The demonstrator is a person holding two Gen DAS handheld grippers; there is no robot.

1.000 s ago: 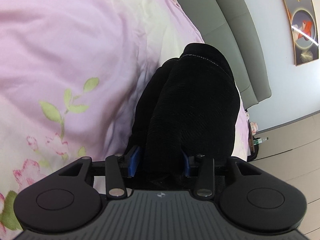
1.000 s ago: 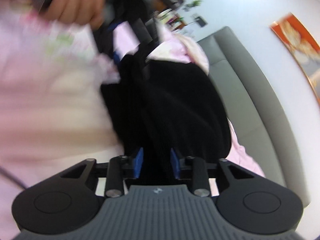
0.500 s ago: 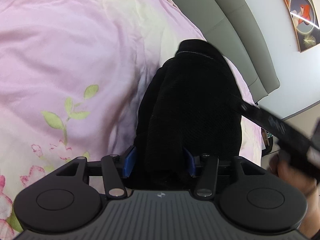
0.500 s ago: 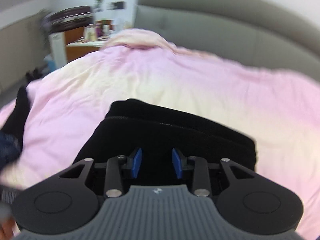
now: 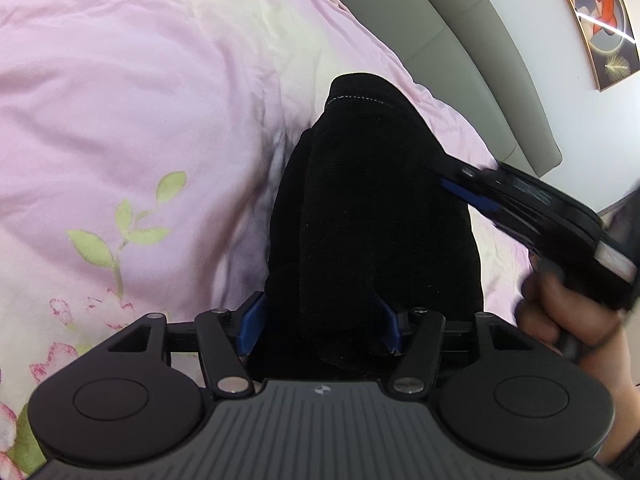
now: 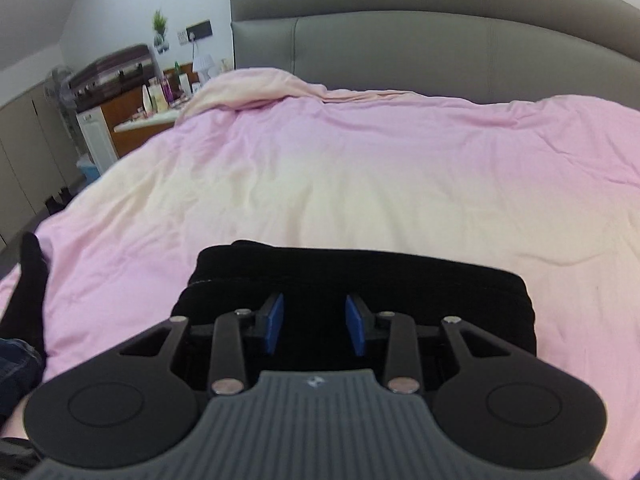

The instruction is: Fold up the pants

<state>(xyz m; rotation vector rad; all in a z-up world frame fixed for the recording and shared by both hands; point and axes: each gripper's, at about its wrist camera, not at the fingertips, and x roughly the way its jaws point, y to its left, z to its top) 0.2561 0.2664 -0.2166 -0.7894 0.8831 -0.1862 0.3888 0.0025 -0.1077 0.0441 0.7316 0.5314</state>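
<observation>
The black pants (image 5: 372,208) lie folded in a thick bundle on the pink duvet (image 5: 120,120). My left gripper (image 5: 320,326) has its blue pads on either side of the near end of the bundle and holds that fabric. In the right wrist view the folded pants (image 6: 360,280) lie flat across the bed just ahead of my right gripper (image 6: 315,322). Its blue pads stand apart over the pants' near edge with nothing pinched. The right gripper also shows in the left wrist view (image 5: 500,196), touching the bundle's right side.
The grey padded headboard (image 6: 400,40) stands behind the bed. A cluttered nightstand (image 6: 160,96) and a suitcase (image 6: 112,76) stand to the left of the bed. A framed picture (image 5: 600,20) hangs on the wall. The duvet spreads wide around the pants.
My right gripper let go of the pants, swung round to face the headboard, and now sits open at the bundle's side. My left gripper's jaws have widened slightly around the fabric.
</observation>
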